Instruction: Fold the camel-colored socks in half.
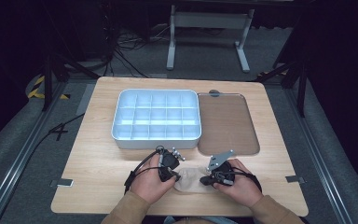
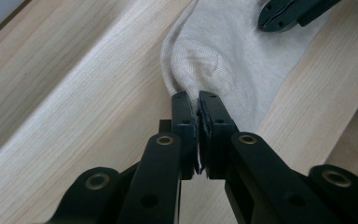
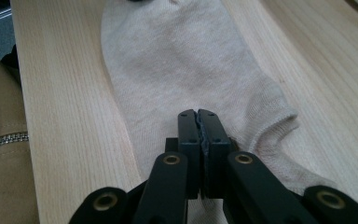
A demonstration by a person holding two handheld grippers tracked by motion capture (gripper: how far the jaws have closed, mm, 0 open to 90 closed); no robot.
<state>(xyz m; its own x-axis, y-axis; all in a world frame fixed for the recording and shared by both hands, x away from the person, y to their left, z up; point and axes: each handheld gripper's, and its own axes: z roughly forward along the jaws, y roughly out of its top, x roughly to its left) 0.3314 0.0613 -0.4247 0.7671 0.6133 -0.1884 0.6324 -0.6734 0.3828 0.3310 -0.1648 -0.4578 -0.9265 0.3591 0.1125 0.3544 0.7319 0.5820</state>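
From above, a pale wooden table (image 1: 98, 140) with rounded corners carries a white plastic box (image 1: 156, 118) divided into a grid of square cells, and just right of it a flat, brownish metal tray (image 1: 227, 122) with rounded corners. Near the front edge a beige sock (image 1: 192, 181) lies flat on the wood between the two hands. The left gripper (image 1: 175, 176) meets its left end, the right gripper (image 1: 205, 180) its right end, a grey three-cornered plate standing up from that one. Tan sleeves come in from below.

In the left gripper view, the black jaws are clenched on a pinch of the sock (image 2: 228, 56); the fine knit bunches into a soft ridge just above the fingertips, on wood with long straight grain. The tip of the right gripper (image 2: 284, 14) rests at the cloth's far end.

In the right gripper view, the jaws are pressed together on the sock (image 3: 177, 60) near its ribbed cuff opening, a little cloth caught between the pads. The sock stretches away smooth and rounded at the toe.
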